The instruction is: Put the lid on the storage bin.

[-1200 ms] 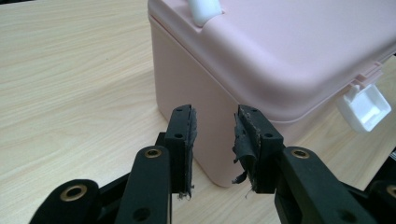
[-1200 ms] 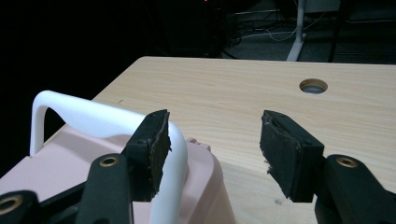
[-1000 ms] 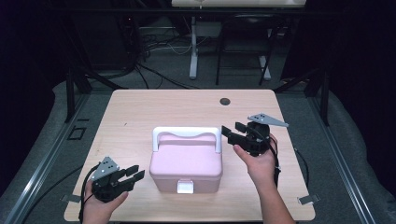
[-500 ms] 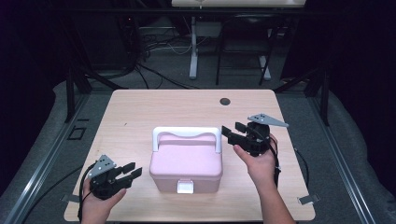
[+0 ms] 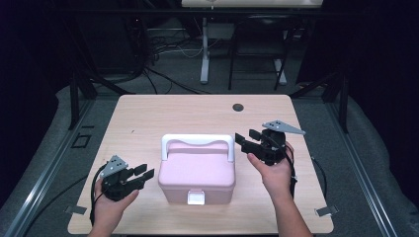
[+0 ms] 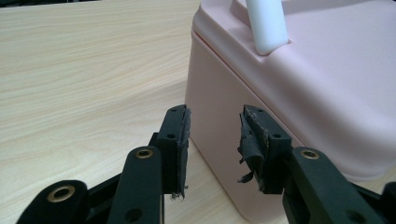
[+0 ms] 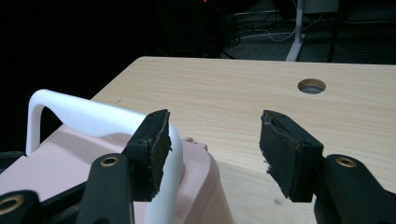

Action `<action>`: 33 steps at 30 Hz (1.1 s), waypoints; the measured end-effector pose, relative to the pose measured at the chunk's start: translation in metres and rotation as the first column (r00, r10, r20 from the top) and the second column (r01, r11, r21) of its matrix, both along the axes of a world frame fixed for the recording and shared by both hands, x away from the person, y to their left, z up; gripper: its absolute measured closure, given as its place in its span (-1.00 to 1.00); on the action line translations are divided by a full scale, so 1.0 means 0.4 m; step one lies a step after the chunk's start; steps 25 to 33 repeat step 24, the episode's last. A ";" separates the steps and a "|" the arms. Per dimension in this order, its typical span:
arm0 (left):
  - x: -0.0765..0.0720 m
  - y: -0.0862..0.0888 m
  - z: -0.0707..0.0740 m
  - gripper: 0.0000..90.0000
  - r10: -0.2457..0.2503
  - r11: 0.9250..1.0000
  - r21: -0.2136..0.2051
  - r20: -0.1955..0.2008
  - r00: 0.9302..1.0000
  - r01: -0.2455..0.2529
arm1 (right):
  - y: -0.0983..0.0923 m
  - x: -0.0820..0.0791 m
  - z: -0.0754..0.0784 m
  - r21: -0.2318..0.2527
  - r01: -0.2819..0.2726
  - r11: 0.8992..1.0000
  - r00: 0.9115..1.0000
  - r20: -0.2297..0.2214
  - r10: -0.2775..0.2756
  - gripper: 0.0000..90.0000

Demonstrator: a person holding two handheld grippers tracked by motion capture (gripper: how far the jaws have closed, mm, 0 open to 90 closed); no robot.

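Note:
A pink box [image 5: 197, 173] with a white handle [image 5: 197, 140] standing upright sits in the middle of the wooden table [image 5: 163, 113]. My left gripper [image 5: 145, 173] hovers just left of the box's near left corner. In the left gripper view its jaws [image 6: 212, 126] have just been opening and stand apart with nothing between them, aimed at the box's side wall [image 6: 303, 93]. My right gripper [image 5: 246, 138] is open beside the right end of the handle. In the right gripper view its left pad [image 7: 152, 151] lies in front of the handle [image 7: 93, 116], apart from it.
A round cable hole [image 5: 238, 106] lies in the table's far side, also seen in the right gripper view as the hole [image 7: 311, 86]. Bare tabletop surrounds the box. Beyond the table are dark floor, cables and a white stand leg [image 5: 204, 49].
The left gripper's jaws have spread wider and the hand has shifted slightly. The right hand and the box stay where they were.

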State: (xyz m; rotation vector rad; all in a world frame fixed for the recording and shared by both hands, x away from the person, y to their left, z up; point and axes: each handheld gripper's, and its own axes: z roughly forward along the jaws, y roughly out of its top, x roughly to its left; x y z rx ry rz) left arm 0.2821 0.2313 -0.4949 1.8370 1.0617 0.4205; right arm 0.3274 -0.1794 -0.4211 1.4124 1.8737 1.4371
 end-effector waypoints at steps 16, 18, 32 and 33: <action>0.033 0.003 -0.044 0.30 0.028 1.000 0.012 -0.041 0.999 -0.027 | -0.009 0.010 -0.014 -0.006 0.011 1.000 1.000 -0.014 -0.011 -0.07; 0.033 0.008 -0.050 0.29 0.032 0.999 0.011 -0.046 0.998 -0.032 | -0.010 0.011 -0.015 -0.006 0.010 1.000 1.000 -0.014 -0.010 -0.06; 0.023 0.021 -0.071 0.23 0.034 0.999 0.015 -0.060 0.998 -0.033 | -0.015 0.013 -0.016 -0.004 0.009 1.000 1.000 -0.012 -0.009 -0.07; 0.023 0.021 -0.071 0.23 0.034 0.999 0.015 -0.060 0.998 -0.033 | -0.015 0.013 -0.016 -0.004 0.009 1.000 1.000 -0.012 -0.009 -0.07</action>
